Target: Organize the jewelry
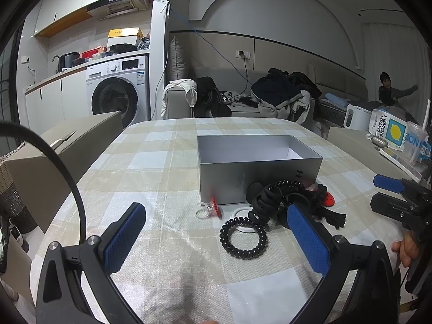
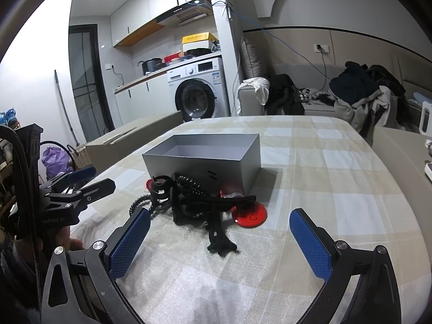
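Observation:
An open grey box stands on the checked tablecloth, and nothing shows inside it. In front of it lies a heap of hair ties and jewelry: a black spiral tie, a thick black twisted tie, a white ring, a clear ring with a red top and a red round badge. My left gripper hovers open just short of the spiral tie. My right gripper is open too, facing the black heap. Neither holds anything.
Cardboard boxes stand left of the table, with another surface holding a lemon carton on the right. Behind are a washing machine and a sofa piled with clothes. A person sits far right.

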{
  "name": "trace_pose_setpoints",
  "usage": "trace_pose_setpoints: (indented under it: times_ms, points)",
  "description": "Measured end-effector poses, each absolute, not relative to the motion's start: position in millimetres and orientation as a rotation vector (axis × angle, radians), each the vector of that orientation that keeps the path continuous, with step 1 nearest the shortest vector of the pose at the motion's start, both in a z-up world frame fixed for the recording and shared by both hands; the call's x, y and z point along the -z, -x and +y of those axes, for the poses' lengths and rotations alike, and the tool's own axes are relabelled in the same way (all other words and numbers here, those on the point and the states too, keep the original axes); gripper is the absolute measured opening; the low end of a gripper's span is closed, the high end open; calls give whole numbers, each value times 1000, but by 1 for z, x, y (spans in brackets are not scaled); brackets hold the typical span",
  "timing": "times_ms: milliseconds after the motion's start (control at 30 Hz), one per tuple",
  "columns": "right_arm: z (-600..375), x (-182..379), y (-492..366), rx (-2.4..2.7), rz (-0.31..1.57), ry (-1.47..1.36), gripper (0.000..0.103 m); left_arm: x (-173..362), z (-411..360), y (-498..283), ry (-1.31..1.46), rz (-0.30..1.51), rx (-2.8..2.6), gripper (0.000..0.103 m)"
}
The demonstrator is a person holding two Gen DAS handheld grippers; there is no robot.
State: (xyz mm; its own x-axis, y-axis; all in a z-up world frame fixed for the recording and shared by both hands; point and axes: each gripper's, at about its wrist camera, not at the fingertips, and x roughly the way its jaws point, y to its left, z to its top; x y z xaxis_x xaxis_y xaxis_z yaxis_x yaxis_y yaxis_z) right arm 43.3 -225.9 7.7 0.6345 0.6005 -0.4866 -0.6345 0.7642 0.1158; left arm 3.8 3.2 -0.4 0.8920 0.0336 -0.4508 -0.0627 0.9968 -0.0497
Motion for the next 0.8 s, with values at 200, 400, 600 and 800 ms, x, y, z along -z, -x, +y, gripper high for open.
trace_pose_setpoints:
  times_ms: [200,400,600,800]
  points:
    - [-225,-7,-43,-709,532,65,103,1,3,-5,65,467,-54,102]
    - [-226,-7,-45,-706,534,61,103,0,5,-6,71,468,-55,102]
    - [-229,-8,-48,-705,541,47,103,-2,9,-6,89,463,-65,102]
    - [-233,-13,-56,-667,556,23,103,-2,12,-11,105,474,-64,102]
